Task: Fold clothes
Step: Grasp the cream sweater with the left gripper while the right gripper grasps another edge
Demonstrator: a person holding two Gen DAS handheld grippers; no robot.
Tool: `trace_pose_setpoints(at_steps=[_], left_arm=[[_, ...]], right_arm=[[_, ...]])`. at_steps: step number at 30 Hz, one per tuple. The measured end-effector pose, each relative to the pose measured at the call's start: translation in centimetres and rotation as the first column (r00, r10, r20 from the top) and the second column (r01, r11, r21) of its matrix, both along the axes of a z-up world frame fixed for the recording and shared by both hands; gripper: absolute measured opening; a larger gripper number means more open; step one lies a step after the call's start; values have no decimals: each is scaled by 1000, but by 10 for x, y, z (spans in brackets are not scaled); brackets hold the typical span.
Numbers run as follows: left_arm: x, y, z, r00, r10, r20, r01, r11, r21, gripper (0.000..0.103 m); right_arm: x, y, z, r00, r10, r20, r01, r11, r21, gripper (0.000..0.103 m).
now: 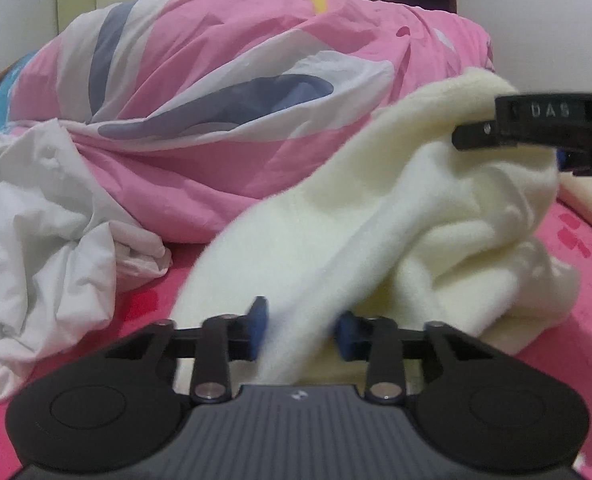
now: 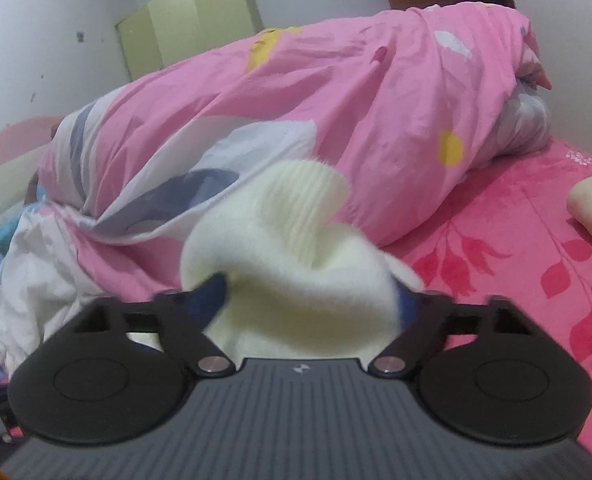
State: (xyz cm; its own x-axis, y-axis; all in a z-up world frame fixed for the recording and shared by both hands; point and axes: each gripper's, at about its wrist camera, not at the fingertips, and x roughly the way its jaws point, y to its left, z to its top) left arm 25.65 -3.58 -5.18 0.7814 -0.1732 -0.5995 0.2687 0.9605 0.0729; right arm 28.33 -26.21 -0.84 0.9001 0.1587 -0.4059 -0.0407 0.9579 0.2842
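Note:
A fluffy cream sweater is lifted off the pink bed. My left gripper is shut on its lower part, with the fabric pinched between the blue pads. From the upper right of the left wrist view, my right gripper reaches in and holds the sweater's raised top edge. In the right wrist view the right gripper is shut on bunched cream sweater, and a ribbed band curls up above the fingers. The cloth hides most of both pads.
A big pink patterned duvet is piled behind the sweater. Crumpled white cloth lies to the left. The pink leaf-print bedsheet shows bare to the right, with a cream cushion at its edge. A pale green cupboard stands against the wall.

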Motion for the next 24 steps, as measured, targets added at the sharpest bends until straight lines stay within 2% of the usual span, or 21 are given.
trace_pose_setpoints(at_steps=[1,2,5,8,12,24], left_arm=[[-1,0,1,1000,1,-3,-1,1000,1,19],[-3,0,1,1000,2,-5,-2,1000,4,13],[-9,2,4,1000,7,-7,-7,1000,4,9],[-19,8,9,1000,15,1,-15,1000,-8,8],[-33,17,17,1000,28,11,-27,999,-32,7],[-107,64,35,1000,16,10,-15,995,-98,7]], right_arm=[[-2,1,0,1000,1,0,-1,1000,-7,64],[-4,3,1,1000,3,0,-3,1000,-14,51],[-13,6,4,1000,13,0,-13,1000,-27,23],[-27,8,9,999,33,2,-33,999,-23,14],[-52,17,16,997,70,13,-69,997,-41,10],[-138,34,31,987,157,19,-157,988,0,8]])
